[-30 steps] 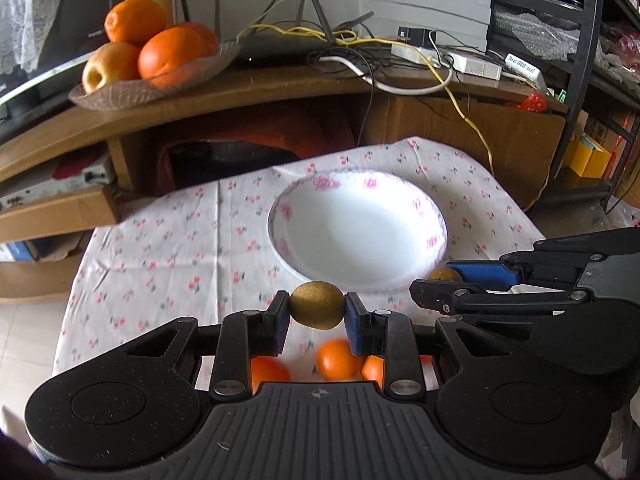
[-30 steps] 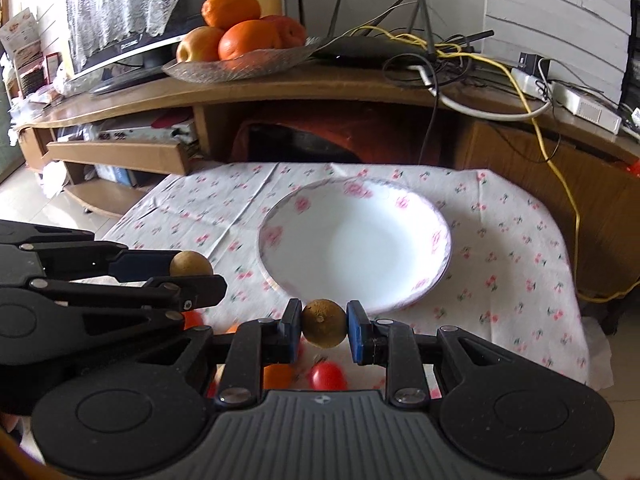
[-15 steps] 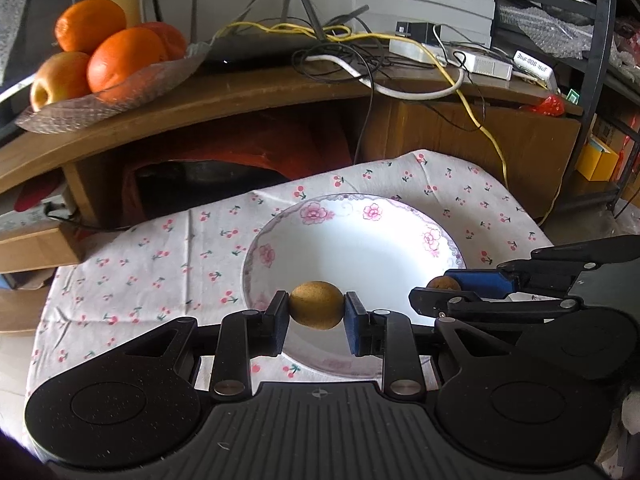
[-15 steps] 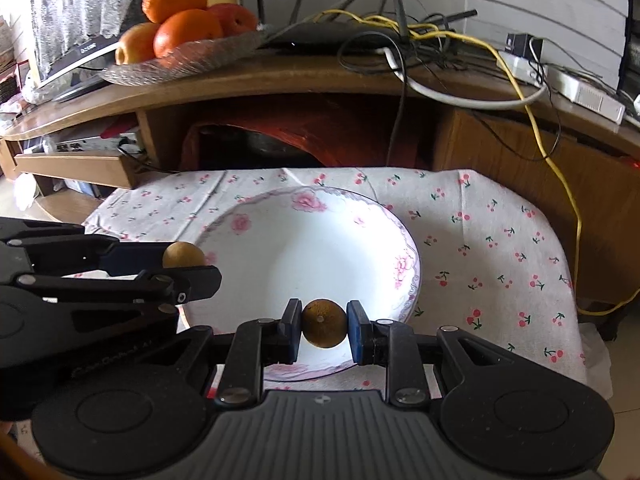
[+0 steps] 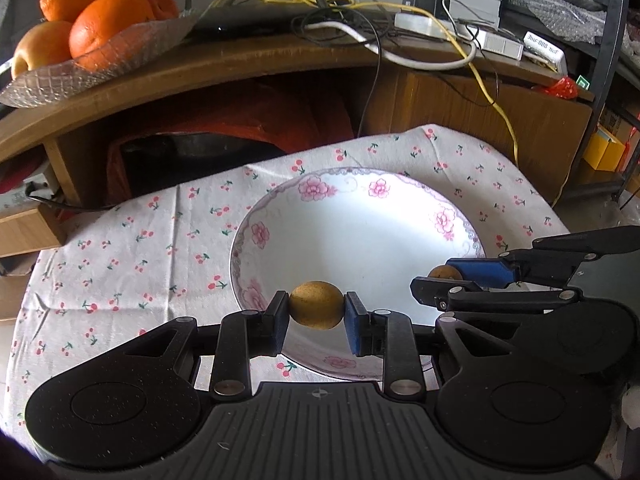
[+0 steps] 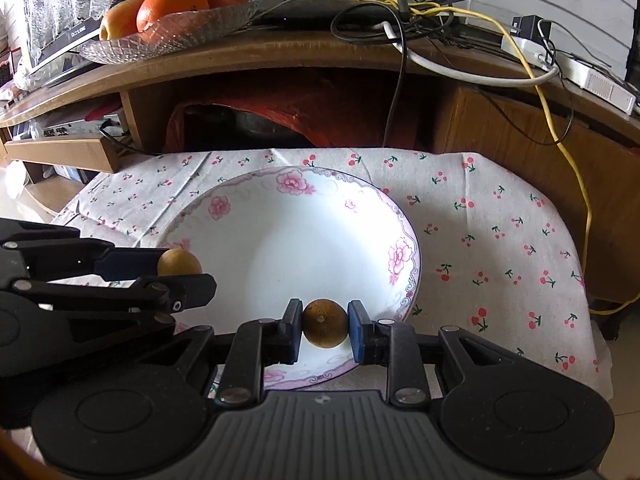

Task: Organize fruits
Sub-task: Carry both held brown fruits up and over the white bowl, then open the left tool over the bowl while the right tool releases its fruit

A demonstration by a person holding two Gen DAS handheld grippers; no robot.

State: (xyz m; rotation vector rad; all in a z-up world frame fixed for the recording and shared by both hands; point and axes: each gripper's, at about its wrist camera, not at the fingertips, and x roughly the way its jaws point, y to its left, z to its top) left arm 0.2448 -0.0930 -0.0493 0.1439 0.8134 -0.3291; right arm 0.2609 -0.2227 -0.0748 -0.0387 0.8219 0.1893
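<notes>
My left gripper (image 5: 316, 312) is pinching a small brown, rough-skinned round fruit (image 5: 316, 309) between its blue-padded fingers, and my right gripper (image 6: 324, 323) is pinching a second small brown round fruit (image 6: 324, 322) the same way. Both fruits hang over the near part of the wide white ceramic bowl with pink flowers around its rim (image 6: 400, 256); I cannot tell whether either touches the bowl.

A second ago both grippers sat back from the bowl, over the cloth at its near edge, with small orange and red fruits showing beneath the fingers. Half a second ago they had come forward to the near rim. Now they are further in, the bowl fills more of each view, and those small fruits have dropped out of sight. The grip on each brown fruit has not changed across the three moments.

From the left wrist view, the right gripper (image 5: 444, 278) shows at the right edge with its fruit (image 5: 443, 272) over the bowl's right side (image 5: 256, 232). From the right wrist view, the left gripper (image 6: 180, 270) comes in from the left with its fruit (image 6: 179, 263) over the bowl's left side.

The bowl rests on the surface under a white cloth printed with small red cherries (image 6: 500, 240). Behind, on the curved wooden shelf (image 5: 240, 60), a clear glass dish (image 5: 100, 68) holds oranges (image 5: 110, 20).
</notes>
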